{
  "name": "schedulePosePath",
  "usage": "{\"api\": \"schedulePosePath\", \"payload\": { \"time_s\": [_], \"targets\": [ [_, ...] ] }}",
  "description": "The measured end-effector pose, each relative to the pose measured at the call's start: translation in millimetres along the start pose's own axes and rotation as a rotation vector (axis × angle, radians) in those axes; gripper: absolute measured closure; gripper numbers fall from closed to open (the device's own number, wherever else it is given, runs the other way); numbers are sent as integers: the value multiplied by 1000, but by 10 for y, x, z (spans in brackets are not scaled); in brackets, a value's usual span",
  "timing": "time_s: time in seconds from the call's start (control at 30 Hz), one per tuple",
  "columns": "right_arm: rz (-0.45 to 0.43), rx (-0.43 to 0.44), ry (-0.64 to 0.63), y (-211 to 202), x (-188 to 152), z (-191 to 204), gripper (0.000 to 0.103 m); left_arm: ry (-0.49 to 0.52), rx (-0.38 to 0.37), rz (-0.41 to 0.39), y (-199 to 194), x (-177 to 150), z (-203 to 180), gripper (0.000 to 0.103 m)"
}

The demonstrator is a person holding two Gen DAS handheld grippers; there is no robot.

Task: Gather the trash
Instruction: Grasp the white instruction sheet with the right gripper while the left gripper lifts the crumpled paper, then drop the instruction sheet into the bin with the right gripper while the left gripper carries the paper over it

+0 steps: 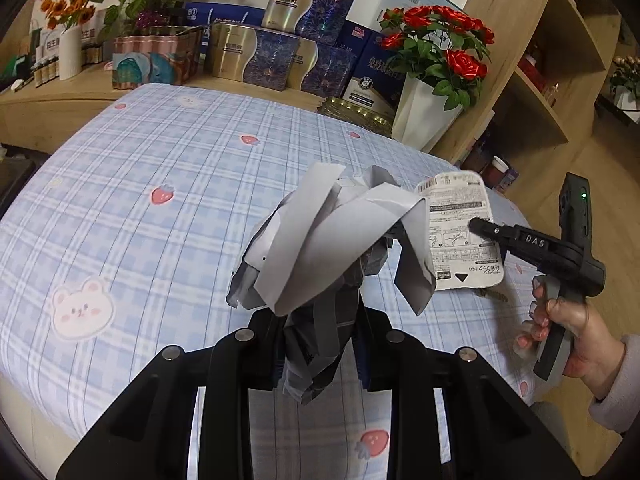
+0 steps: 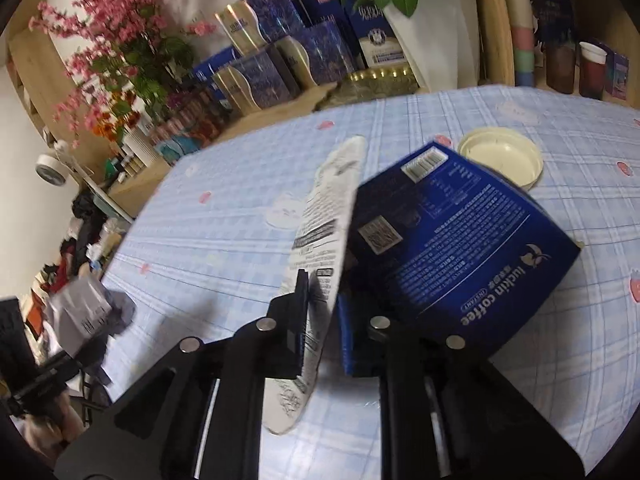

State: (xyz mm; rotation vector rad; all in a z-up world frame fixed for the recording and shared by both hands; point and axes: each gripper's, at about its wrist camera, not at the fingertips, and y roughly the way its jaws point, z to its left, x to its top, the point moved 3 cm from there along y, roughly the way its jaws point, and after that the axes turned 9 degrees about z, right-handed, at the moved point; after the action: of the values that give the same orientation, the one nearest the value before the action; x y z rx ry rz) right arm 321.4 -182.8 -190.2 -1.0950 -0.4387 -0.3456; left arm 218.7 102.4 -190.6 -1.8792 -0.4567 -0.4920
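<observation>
A blue plaid tablecloth (image 1: 168, 168) with strawberries covered the worktop. Behind it stood blue-and-gold boxes (image 1: 256, 56), and right of them red roses (image 1: 436, 36) in a white vase (image 1: 420, 116).

Readable print on the gripper and the box

The right gripper (image 1: 476, 226) bore "DAS" in pale letters on its black body; the blue box (image 2: 460, 256) carried "luckin coffee" with a small "INSTANT" tag (seen upside down), plus a barcode and a QR code; the white printed label (image 1: 464, 236) showed dense small text, too fine to read.
</observation>
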Motion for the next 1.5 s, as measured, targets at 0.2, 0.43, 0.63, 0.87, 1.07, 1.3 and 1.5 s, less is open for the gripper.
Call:
{"api": "schedulePosePath", "payload": {
  "time_s": [0.2, 0.43, 0.63, 0.87, 1.07, 1.3, 1.5],
  "targets": [
    [-80, 33, -18, -434, -114, 160, 89, -12, -34, 7, -166, -279, -16, 77],
    [-138, 68, -38, -875, -408, 315, 89, 6, -52, -5, -421, -550, -151, 77],
    [-156, 84, -79, -1159, -805, 467, 89, 11, -66, -4, -593, -796, -316, 76],
    [-167, 108, -93, -1445, -1427, 523, 89, 4, -65, 2, -730, -1129, -488, 76],
    [-132, 112, -149, -1571, -2028, 565, 89, -5, -61, 17, -803, -1386, -545, 76],
    [-15, 108, -250, -1528, -2616, 611, 89, -72, -57, 18, -859, -1631, -501, 76],
    [105, 102, -293, -1342, -2882, 649, 89, -71, -50, 12, -895, -1712, -545, 76]
  ]
}}
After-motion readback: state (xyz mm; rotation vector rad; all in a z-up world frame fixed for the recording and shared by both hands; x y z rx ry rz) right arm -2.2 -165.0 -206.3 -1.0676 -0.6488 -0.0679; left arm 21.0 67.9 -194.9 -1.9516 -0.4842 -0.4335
